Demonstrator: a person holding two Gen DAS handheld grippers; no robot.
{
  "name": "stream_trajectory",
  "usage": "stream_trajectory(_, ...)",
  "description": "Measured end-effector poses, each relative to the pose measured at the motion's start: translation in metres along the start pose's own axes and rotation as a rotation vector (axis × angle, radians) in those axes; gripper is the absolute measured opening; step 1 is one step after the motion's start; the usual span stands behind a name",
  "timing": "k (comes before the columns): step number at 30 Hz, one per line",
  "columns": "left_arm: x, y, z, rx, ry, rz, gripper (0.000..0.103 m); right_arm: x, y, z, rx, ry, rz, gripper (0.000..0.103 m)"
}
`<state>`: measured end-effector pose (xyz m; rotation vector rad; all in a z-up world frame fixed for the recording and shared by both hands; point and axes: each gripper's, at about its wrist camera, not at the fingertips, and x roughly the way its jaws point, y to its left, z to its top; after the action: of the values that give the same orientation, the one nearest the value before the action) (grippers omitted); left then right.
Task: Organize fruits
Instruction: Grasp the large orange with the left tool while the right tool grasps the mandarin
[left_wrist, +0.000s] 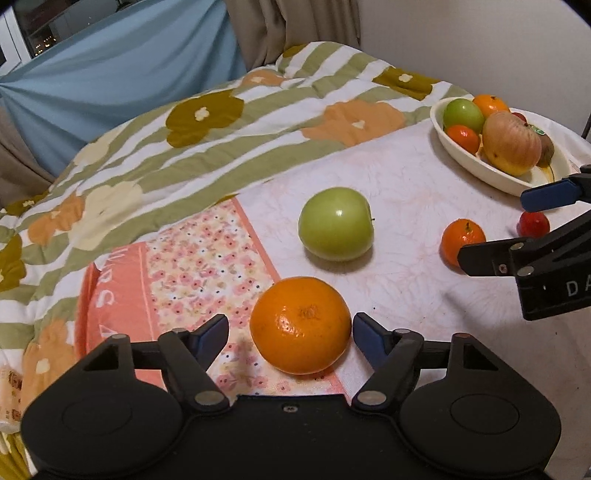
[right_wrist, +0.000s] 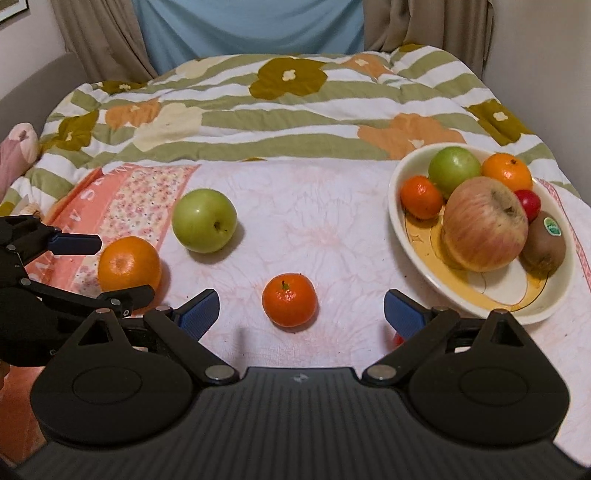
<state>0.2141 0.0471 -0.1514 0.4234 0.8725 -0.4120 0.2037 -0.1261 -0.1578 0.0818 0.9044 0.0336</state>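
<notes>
A large orange (left_wrist: 301, 325) lies on the cloth between the fingers of my left gripper (left_wrist: 290, 330), which stands open; the right pad is very near the peel and the left pad stands clear of it. My right gripper (right_wrist: 300, 304) is open around a small mandarin (right_wrist: 290, 304), with a gap on both sides. A loose green apple (right_wrist: 204, 220) sits farther back. The white bowl (right_wrist: 397, 221) at the right holds a big red-yellow apple (right_wrist: 485, 225), a green apple, two mandarins, a kiwi and a small red fruit. Another small red fruit (left_wrist: 533, 223) lies by the right gripper's fingers.
The fruit lies on a pale floral cloth (right_wrist: 314, 240) with an orange patterned towel (left_wrist: 192, 273) at its left. Behind is a striped flowered quilt (right_wrist: 258, 107), then a blue sheet (right_wrist: 251, 26) and beige curtains. The bowl stands near the cloth's right edge.
</notes>
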Motion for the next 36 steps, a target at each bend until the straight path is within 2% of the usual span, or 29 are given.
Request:
stream_trajectory(4, 0.004, 0.004, 0.001, -0.016, -0.001, -0.025, 0.076, 0.008, 0.003, -0.002, 0.006, 0.021, -0.009, 0.101)
stream_trajectory(6, 0.006, 0.004, 0.002, -0.019, -0.003, -0.047, 0.066, 0.012, 0.006, -0.002, 0.002, 0.036, -0.007, 0.095)
stream_trajectory(11, 0.007, 0.003, 0.002, -0.016, -0.015, -0.062, 0.066, 0.017, 0.010, -0.001, -0.004, 0.040, -0.024, 0.094)
stream_trajectory(14, 0.006, 0.005, 0.001, -0.024, -0.013, -0.070, 0.065, 0.020, 0.011, -0.001, -0.006, 0.042, -0.029, 0.089)
stream_trajectory(16, 0.006, 0.005, 0.000, -0.020, -0.012, -0.064, 0.065, 0.024, 0.011, -0.001, -0.010, 0.043, -0.032, 0.082)
stream_trajectory(19, 0.005, 0.006, -0.002, -0.019, -0.009, -0.056, 0.065, 0.031, 0.011, -0.001, -0.017, 0.053, -0.038, 0.076)
stream_trajectory(32, -0.006, 0.019, -0.017, -0.087, 0.018, -0.005, 0.065, 0.034, 0.014, -0.002, -0.053, 0.043, -0.034, 0.066)
stream_trajectory(36, -0.012, 0.021, -0.020, -0.114, 0.019, 0.010, 0.065, 0.034, 0.014, -0.002, -0.068, 0.044, -0.018, 0.053)
